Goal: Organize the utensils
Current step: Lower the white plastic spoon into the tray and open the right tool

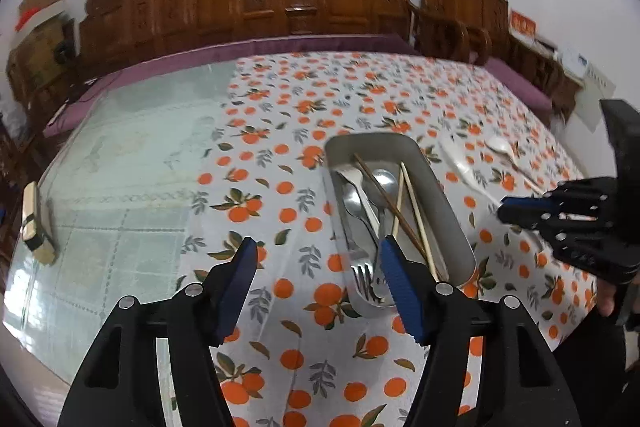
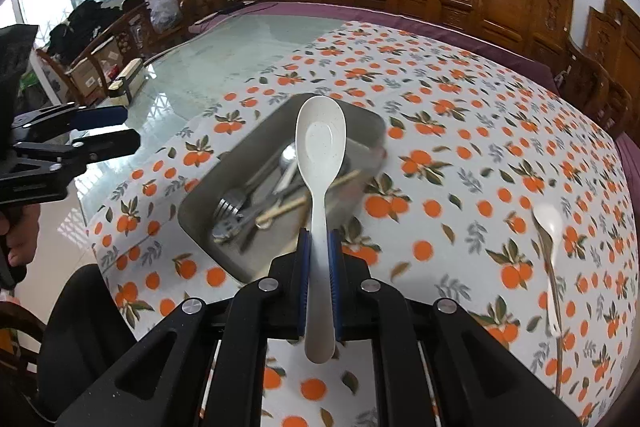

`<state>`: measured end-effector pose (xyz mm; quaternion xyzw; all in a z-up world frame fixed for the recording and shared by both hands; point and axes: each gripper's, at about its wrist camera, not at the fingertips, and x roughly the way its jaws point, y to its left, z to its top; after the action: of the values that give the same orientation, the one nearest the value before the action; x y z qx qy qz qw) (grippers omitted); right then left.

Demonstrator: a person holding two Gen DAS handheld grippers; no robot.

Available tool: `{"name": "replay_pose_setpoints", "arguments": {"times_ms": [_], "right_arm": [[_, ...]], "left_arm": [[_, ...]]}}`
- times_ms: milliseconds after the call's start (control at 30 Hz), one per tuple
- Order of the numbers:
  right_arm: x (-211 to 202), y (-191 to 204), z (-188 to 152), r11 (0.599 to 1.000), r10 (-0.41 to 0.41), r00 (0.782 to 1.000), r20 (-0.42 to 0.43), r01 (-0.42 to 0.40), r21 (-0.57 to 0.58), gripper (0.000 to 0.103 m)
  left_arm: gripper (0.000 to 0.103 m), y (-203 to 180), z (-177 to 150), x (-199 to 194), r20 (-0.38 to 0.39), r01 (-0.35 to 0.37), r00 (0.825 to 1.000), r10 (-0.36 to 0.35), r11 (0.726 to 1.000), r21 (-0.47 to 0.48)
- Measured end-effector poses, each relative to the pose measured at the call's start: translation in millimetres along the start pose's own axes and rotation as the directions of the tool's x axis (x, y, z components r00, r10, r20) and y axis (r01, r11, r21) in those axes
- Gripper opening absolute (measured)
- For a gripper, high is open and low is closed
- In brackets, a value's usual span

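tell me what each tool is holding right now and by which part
The right tool grips a white plastic spoon by its handle, bowl pointing forward. The left tool is open, holding nothing.

From my right wrist camera, the white spoon hid part of the metal tray, and the cutlery inside smeared into blur. A second white spoon was blurred too; I couldn't make out the dark thing beneath it. On the left wrist view, the left gripper covered the tray's near end, and the frame edge cut off the right gripper.
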<state>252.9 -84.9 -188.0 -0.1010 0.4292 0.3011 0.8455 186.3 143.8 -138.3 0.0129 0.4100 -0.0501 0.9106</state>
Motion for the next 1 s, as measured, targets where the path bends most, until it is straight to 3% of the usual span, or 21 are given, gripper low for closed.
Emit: {"name": "replay_pose_setpoints", "arguments": {"times_ms": [67, 100, 133, 200, 400, 800, 1000], "right_arm": [[4.2, 6.4, 5.2, 1.0, 0.007, 1.0, 0.001, -0.007, -0.007, 0.011], [6.5, 9.5, 7.9, 1.0, 0.01, 1.0, 0.001, -0.01, -0.011, 0.011], [8.3, 11.9, 9.9, 1.0, 0.013, 1.0, 0.001, -0.013, -0.012, 0.011], [13.3, 16.8, 14.6, 1.0, 0.016, 1.0, -0.001, -0.016, -0.014, 0.011], [32.6, 24.1, 31.2, 1.0, 0.029, 1.0, -0.003, -0.029, 0.002, 0.011], [82.2, 16.9, 36.2, 0.99, 0.073, 0.996, -0.05, -0.067, 0.125, 0.011], [86.7, 14.7, 32.9, 0.987, 0.112, 0.992, -0.057, -0.104, 0.125, 0.013]], "left_arm": [[0.064, 5.1, 0.3, -7.0, 0.024, -0.001, 1.0, 0.002, 1.0, -0.019], [0.071, 7.4, 0.6, -10.6, 0.037, -0.003, 0.999, 0.004, 1.0, -0.031], [0.087, 10.7, 1.6, -16.1, 0.061, -0.006, 0.998, 0.009, 0.999, -0.05], [0.093, 15.3, 3.7, -26.9, 0.113, -0.012, 0.993, 0.021, 0.997, -0.075], [0.095, 18.5, 6.8, -40.4, 0.161, -0.041, 0.986, 0.053, 0.996, -0.079], [0.095, 13.8, 1.8, -35.1, 0.148, -0.07, 0.986, 0.077, 0.996, -0.052], [0.095, 9.9, 2.6, -31.7, 0.138, -0.067, 0.988, 0.075, 0.996, -0.06]]}}
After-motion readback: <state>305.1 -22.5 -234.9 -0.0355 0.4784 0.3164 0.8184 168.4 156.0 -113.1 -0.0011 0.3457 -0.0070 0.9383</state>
